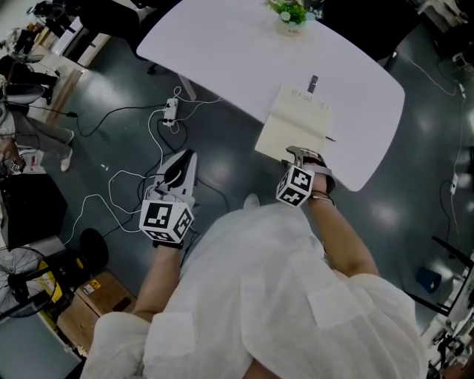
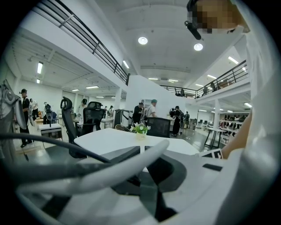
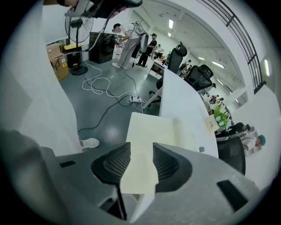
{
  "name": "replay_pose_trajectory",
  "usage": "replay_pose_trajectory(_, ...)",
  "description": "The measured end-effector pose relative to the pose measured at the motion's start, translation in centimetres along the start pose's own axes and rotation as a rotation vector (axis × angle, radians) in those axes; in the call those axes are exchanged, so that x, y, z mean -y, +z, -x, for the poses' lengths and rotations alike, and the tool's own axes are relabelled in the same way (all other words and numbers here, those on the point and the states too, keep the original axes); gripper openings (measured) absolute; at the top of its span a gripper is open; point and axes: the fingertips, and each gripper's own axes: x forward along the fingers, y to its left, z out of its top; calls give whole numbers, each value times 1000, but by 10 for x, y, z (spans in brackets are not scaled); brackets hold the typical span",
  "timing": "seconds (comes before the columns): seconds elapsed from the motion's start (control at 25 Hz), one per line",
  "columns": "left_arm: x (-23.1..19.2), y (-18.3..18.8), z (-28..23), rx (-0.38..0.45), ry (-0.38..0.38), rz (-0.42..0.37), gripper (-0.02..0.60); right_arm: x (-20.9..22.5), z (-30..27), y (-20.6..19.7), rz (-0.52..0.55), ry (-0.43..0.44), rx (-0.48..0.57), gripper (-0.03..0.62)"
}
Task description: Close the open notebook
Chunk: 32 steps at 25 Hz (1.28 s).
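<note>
"Surface first. Where on it is the notebook?"

"Lying open at the near edge, spine running across. Its far leaf rests flat, while the near leaf hangs past the rim over the floor, towards the person."

"And the step in hand?"

"I'd call it the approach. The right gripper points steeply down just at that overhanging leaf. Its fingers stand released, with cream paper showing through the gap between them and nothing pinched."

"So what does the next move call for?"

"Probably sliding onto the free edge, clenching on the leaf alone, then swinging it up and over the spine onto the far leaf."

"Is there room for that arc?"

"Plenty, I think. A small dark item sits just beyond the far leaf, and the plant is well apart. The overhang gives a finger space underneath."

"The other hand?"

"The left gripper hangs off the surface above the cables, its fingers together on nothing."
</note>
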Motion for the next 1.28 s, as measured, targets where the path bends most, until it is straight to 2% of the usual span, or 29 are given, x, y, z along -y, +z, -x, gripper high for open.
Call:
replay_pose_trajectory(0.28, -3, -11, 13, -21, 18, -3, 31, -21, -29, -11, 27, -15, -41, 232)
replay_pose_trajectory(0.72, 1, -23, 25, -52, 20, -10, 31, -24, -49, -21, 100, -136, -111, 252)
replay_pose_trajectory(1.04, 7, -20, 18, -50, 0, -13, 31, -23, -50, -24, 88, -120, -134, 215)
replay_pose_trajectory(1.28, 5, -20, 13, -42, -10, -2, 31, -19, -31, -18, 54, -123, -100, 178)
